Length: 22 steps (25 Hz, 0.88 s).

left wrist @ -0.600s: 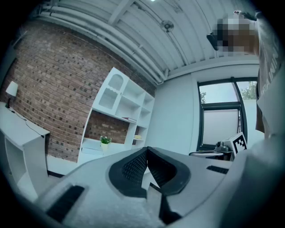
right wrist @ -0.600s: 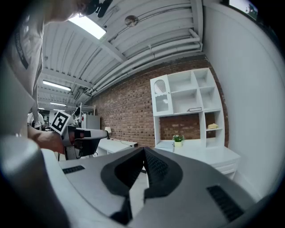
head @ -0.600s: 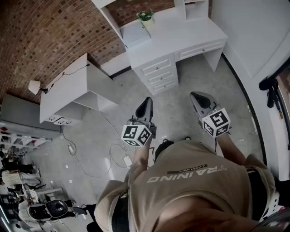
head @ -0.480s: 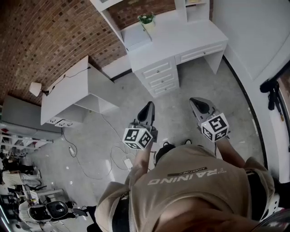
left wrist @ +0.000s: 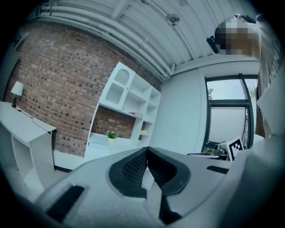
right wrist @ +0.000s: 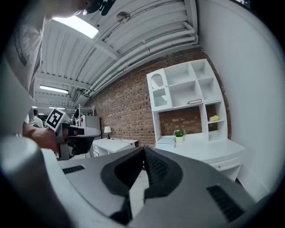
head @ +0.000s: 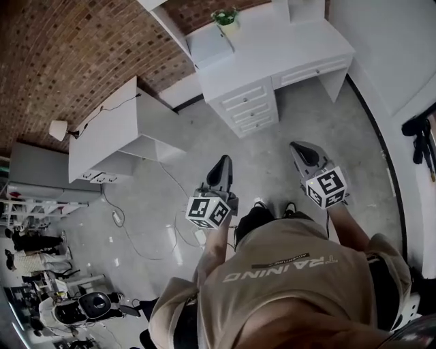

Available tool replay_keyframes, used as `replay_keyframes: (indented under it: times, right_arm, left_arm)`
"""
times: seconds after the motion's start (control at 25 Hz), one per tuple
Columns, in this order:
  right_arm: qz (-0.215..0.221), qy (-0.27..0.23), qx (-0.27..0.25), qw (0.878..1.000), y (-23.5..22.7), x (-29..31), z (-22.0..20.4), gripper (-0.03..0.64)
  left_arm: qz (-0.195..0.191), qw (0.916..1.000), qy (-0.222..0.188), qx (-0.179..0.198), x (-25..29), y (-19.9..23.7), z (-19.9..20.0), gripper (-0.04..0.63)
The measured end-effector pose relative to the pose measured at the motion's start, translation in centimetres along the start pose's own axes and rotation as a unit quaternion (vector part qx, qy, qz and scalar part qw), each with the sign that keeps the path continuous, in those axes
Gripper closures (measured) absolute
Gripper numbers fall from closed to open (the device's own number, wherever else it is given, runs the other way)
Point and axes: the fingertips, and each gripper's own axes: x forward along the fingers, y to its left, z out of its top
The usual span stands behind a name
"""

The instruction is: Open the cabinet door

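Note:
A white desk [head: 272, 54] with a shelf unit stands against the brick wall, well ahead of both grippers. The unit's top left compartment has an arched cabinet door [right wrist: 156, 91], also visible as the cabinet door [left wrist: 116, 87] in the left gripper view; it is closed. My left gripper [head: 219, 167] is held level in front of the person, its jaws together with nothing between them [left wrist: 147, 149]. My right gripper [head: 302, 151] is beside it to the right, also shut and empty [right wrist: 143, 150]. Neither touches the furniture.
A small potted plant [head: 227, 17] sits on the desk, above a drawer stack [head: 248, 109]. A second white table [head: 112, 126] with a lamp [head: 58, 128] stands left. Cables [head: 136, 232] lie on the grey floor. A white wall runs along the right.
The head view has shifted: the desk sits slightly higher and further right, and the person's shoes show below the grippers. Both grippers stay shut, side by side.

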Motion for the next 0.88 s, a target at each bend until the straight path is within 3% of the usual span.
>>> replay_keyframes:
  times: [0.16,0.36,0.64,0.76,0.88]
  right_arm:
    - [0.012,0.011,-0.002,1.0,0.7,2.8,0.0,0.603]
    - [0.01,0.014,-0.042,0.999,0.9,7.4,2.3,0.603]
    - [-0.015,-0.003,-0.071,0.997,-0.1,13.5,6.2,0.603]
    - [-0.039,0.003,-0.071,0.997,-0.9,15.6,5.8,0.603]
    - [-0.058,0.02,-0.047,0.997,-1.2,17.0,4.3,0.603]
  left_arm:
    - [0.018,0.9997,0.0,-0.014,-0.2,3.2,-0.1,0.588]
    - [0.01,0.9993,-0.033,-0.016,2.0,7.3,1.5,0.588]
    - [-0.061,0.9972,-0.032,0.028,8.3,9.9,4.2,0.588]
    - [-0.089,0.9943,-0.028,0.051,10.6,11.3,4.5,0.588]
    - [-0.092,0.9946,-0.013,0.047,12.5,13.6,3.7,0.588]
